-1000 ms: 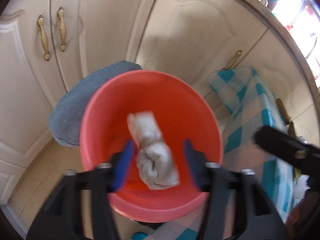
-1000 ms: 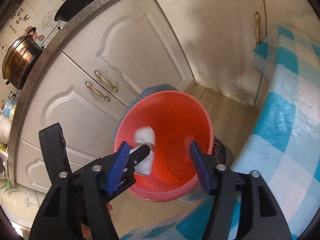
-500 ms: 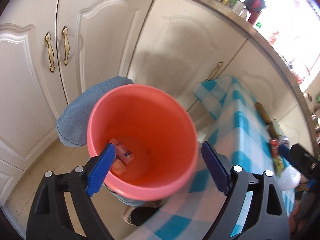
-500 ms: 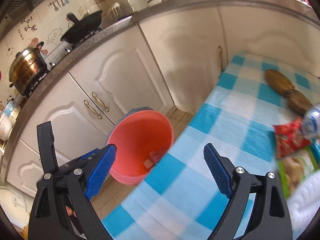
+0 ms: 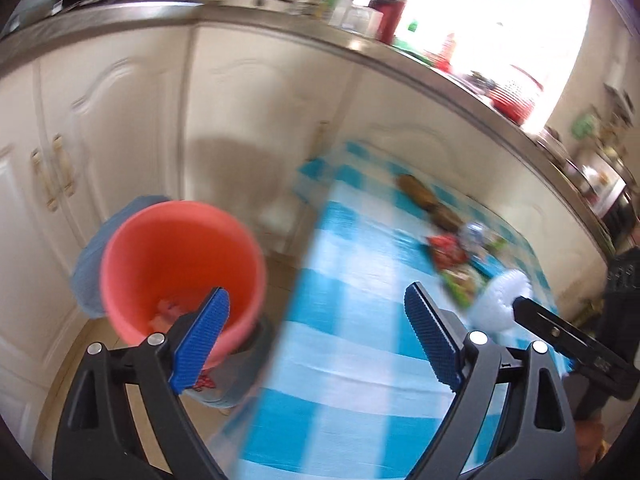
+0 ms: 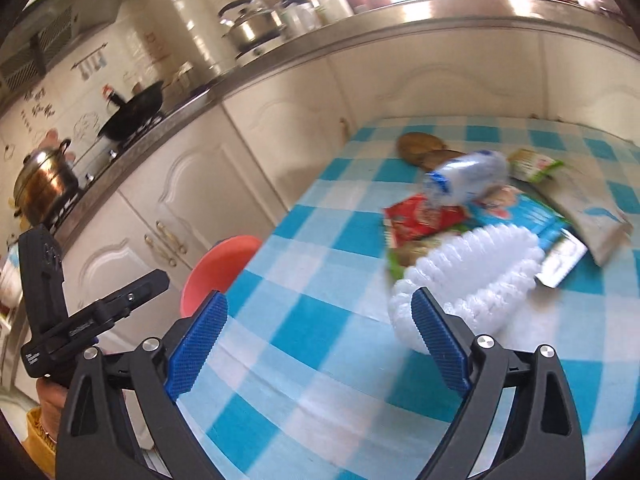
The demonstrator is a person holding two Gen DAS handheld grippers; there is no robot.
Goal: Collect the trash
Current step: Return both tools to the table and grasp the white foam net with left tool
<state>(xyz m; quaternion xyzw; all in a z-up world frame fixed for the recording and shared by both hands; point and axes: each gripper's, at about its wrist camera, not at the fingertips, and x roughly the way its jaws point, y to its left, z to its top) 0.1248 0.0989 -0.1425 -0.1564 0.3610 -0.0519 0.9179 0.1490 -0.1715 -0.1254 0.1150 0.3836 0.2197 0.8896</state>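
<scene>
both grippers, left gripper (image 5: 316, 338) and right gripper (image 6: 320, 344), have just been spreading their fingers and grasp nothing above the checked bench (image 6: 320, 280); wrappers (image 6: 424, 220) lie ahead, red bucket (image 5: 180, 268) beside it.

The bucket (image 5: 180, 264) stands on the floor, just left of the table (image 6: 320, 280). Some small trash lies in the bottom of the bucket. Behind both runs a row of cupboards (image 6: 192, 184) with a counter (image 6: 280, 60) on top. Pots (image 6: 248, 28) sit on the counter. On the far right part of the table lies a pile of trash: a foam net (image 6: 468, 268) at the front, wrappers (image 6: 420, 216) behind it, and a bottle (image 6: 468, 178) on top of the wrappers.
</scene>
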